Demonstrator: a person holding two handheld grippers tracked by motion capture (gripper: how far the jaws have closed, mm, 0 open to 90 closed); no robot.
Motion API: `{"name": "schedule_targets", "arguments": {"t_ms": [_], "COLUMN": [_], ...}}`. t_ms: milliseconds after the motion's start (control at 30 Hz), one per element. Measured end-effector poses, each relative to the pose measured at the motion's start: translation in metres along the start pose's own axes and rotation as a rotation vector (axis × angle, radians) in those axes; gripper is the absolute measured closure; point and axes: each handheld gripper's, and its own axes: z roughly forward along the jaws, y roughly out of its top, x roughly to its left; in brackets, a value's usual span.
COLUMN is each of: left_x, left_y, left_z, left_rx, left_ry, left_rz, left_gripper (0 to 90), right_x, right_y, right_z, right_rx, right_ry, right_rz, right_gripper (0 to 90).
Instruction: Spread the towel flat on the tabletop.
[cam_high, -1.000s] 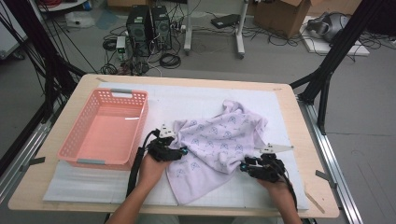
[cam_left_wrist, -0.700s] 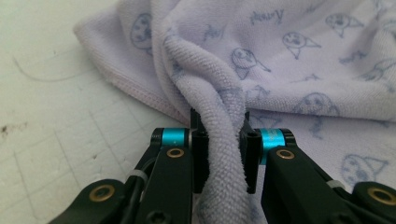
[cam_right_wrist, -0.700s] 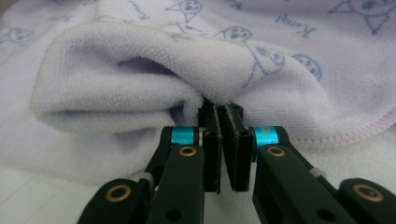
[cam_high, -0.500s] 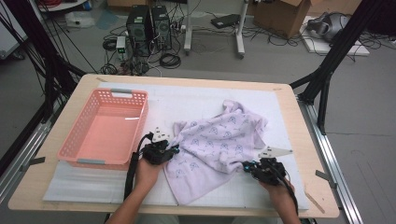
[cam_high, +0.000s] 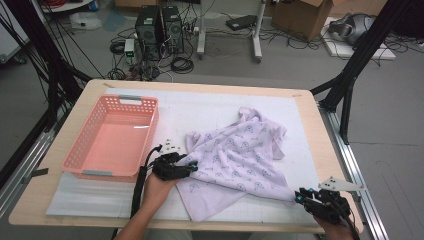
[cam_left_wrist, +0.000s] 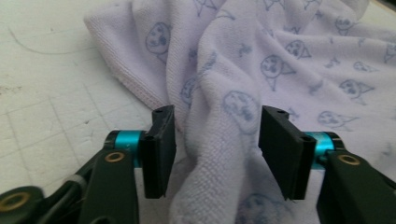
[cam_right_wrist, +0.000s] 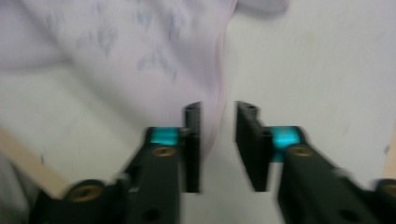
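A pale lilac towel (cam_high: 240, 155) printed with small faces lies rumpled on the white mat (cam_high: 210, 107). My left gripper (cam_high: 192, 167) sits at the towel's left edge. Its jaws have just been opening, and in the left gripper view (cam_left_wrist: 215, 116) a thick fold of towel (cam_left_wrist: 280, 56) stands loose between them. My right gripper (cam_high: 300, 196) is near the table's front right corner, at the towel's stretched-out corner. Its jaws have also just been opening. In the right gripper view (cam_right_wrist: 218, 109) the towel (cam_right_wrist: 140, 46) has its thin hem running down the gap, close to the left jaw.
A pink plastic basket (cam_high: 112, 137) with nothing in it stands at the left of the mat, close beside my left hand. The wooden table edge (cam_high: 330, 150) runs just right of my right gripper. Computer cases and cables sit on the floor beyond the table.
My right gripper has travelled right toward the table's front corner, and the towel's corner has been drawn out that way. The left gripper has stayed at the towel's left edge.
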Motion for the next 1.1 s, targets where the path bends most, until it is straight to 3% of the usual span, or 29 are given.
{"name": "schedule_targets", "arguments": {"t_ms": [67,133,167,233,300,367,400,433,533,567,633,800,867,933,967,1033,1100], "left_x": [-0.002,-0.004,-0.003,-0.001,0.000,0.006,0.010,0.013,0.019,0.020,0.024,0.023,0.020,0.017,0.014,0.005,-0.002], "left_y": [-0.001,0.000,0.001,0.003,0.006,0.008,0.008,0.010,0.018,0.022,0.027,0.039,0.039,0.039,0.036,0.031,0.025], "left_z": [0.004,0.005,0.005,0.005,0.006,0.006,0.006,0.007,0.011,0.013,0.018,0.034,0.034,0.032,0.028,0.018,0.008], "left_rx": [0.043,0.058,0.059,0.055,0.028,-0.002,-0.007,0.010,-0.018,-0.030,-0.046,-0.095,-0.117,-0.092,-0.072,-0.071,-0.095], "left_ry": [-0.015,0.040,0.028,0.035,0.050,0.072,0.083,0.090,0.118,0.127,0.150,0.192,0.184,0.146,0.123,0.128,0.115], "left_rz": [0.028,0.108,0.080,0.064,0.060,0.042,0.024,0.015,0.002,-0.002,-0.001,-0.004,-0.012,-0.019,-0.004,0.059,0.072], "left_gripper": [51.7,68.4,76.4,79.9,80.4,81.1,81.3,81.6,81.8,81.8,82.0,81.4,73.8,56.5,51.9,48.7,47.2], "right_x": [-0.001,-0.001,0.000,0.002,0.006,0.008,0.009,0.008,0.005,0.003,-0.002,-0.007,-0.008,-0.012,-0.014,-0.018,-0.023], "right_y": [0.013,0.028,0.037,0.047,0.057,0.065,0.069,0.073,0.086,0.089,0.095,0.105,0.108,0.109,0.108,0.104,0.100], "right_z": [0.005,0.021,0.037,0.060,0.085,0.106,0.114,0.119,0.128,0.129,0.133,0.143,0.144,0.141,0.138,0.126,0.112], "right_rx": [-0.062,-0.065,-0.045,-0.019,0.022,0.045,0.068,0.057,0.043,0.011,-0.041,-0.122,-0.135,-0.140,-0.145,-0.175,-0.199], "right_ry": [0.017,0.028,0.052,0.080,0.072,0.082,0.066,0.071,0.011,-0.021,-0.062,-0.207,-0.254,-0.243,-0.227,-0.213,-0.195], "right_rz": [0.005,-0.015,-0.026,-0.035,-0.042,-0.078,-0.102,-0.108,-0.142,-0.153,-0.133,-0.145,-0.146,-0.117,-0.103,-0.084,-0.062], "right_gripper": [57.2,53.4,51.3,51.0,58.5,73.5,76.6,83.1,85.6,85.8,85.8,85.5,84.8,80.7,77.2,76.8,73.0]}}
